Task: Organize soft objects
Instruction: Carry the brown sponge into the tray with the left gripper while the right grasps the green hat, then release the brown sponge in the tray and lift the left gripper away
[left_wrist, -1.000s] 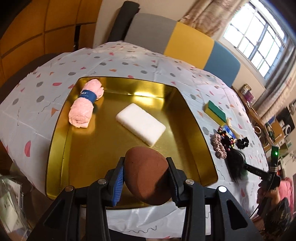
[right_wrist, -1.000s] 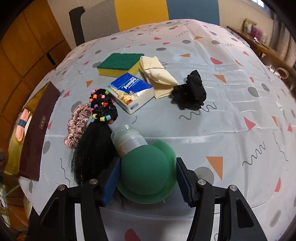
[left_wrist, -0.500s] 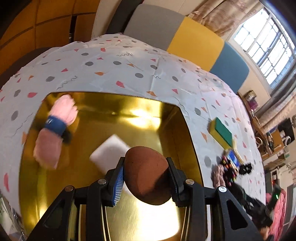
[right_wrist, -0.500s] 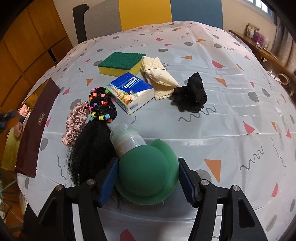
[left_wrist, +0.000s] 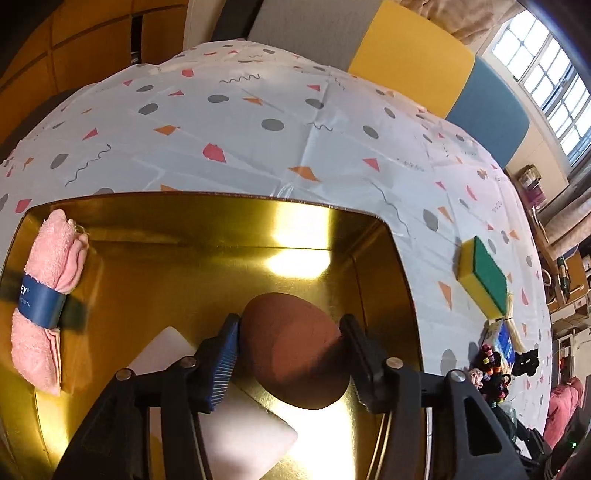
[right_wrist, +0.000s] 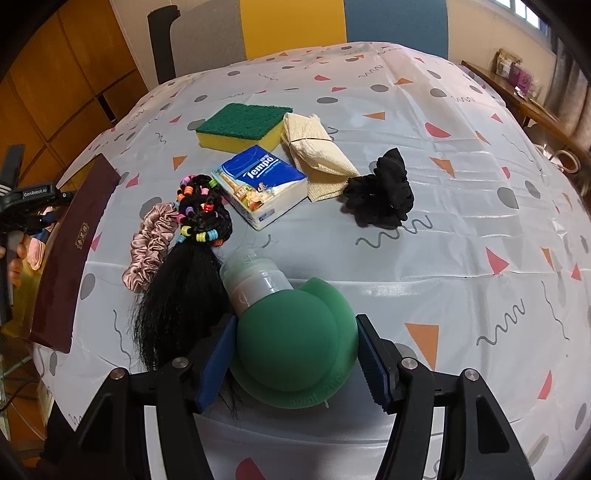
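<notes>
My left gripper (left_wrist: 290, 321) hangs over the gold tray (left_wrist: 207, 221), and its jaws are opening. A brown egg-shaped sponge (left_wrist: 295, 350) sits between them, low over the tray floor, and the pads no longer squeeze it. In the tray a pink rolled towel (left_wrist: 48, 306) lies at the left. A white foam block (left_wrist: 240, 432) lies partly under my left finger. My right gripper (right_wrist: 295, 325) stands open around a green squeeze bottle (right_wrist: 291, 350) lying on the tablecloth, its pads just beside the bottle.
On the cloth lie a black hairpiece (right_wrist: 181, 291), a beaded hair tie (right_wrist: 201, 214), a pink scrunchie (right_wrist: 151, 243), a tissue pack (right_wrist: 260, 184), a green-yellow scouring sponge (right_wrist: 240, 125), a beige cloth (right_wrist: 317, 155) and a black scrunchie (right_wrist: 384, 199). The tray's maroon outer wall (right_wrist: 70, 251) stands at the left.
My left gripper carried the brown sponge farther in over the tray, past the white block, and its jaws have spread. My right gripper stayed put, its jaws a little wider around the green bottle.
</notes>
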